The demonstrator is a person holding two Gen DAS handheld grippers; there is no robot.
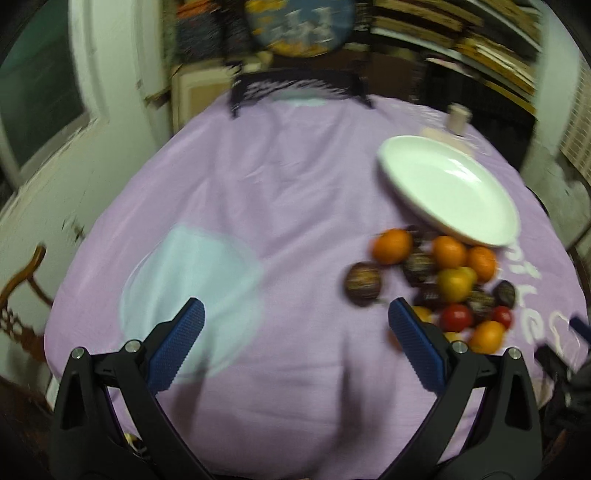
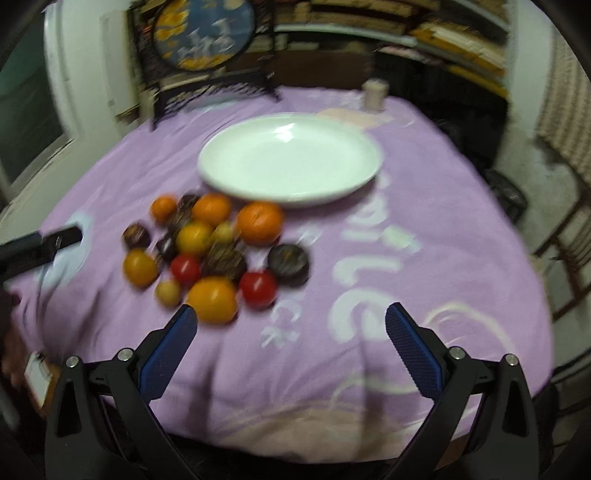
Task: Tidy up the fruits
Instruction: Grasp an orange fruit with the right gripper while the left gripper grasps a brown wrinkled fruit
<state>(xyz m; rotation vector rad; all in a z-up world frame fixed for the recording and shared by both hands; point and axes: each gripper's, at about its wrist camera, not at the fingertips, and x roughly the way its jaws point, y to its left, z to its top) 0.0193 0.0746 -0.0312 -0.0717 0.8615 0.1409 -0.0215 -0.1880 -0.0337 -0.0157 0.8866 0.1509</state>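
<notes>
lilac tablecloth (image 2: 295,354), white plate (image 2: 291,158), bookshelves (image 2: 443,33)

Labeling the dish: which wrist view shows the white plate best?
Right wrist: the white plate sits whole, near centre, nothing on it. Left wrist shows it off to the right, skewed by the fisheye.

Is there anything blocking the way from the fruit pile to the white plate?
Nothing visible does. The fruit pile lies on the purple cloth right beside the plate, which is empty. The right gripper hangs open just in front of the pile, holding nothing.
</notes>
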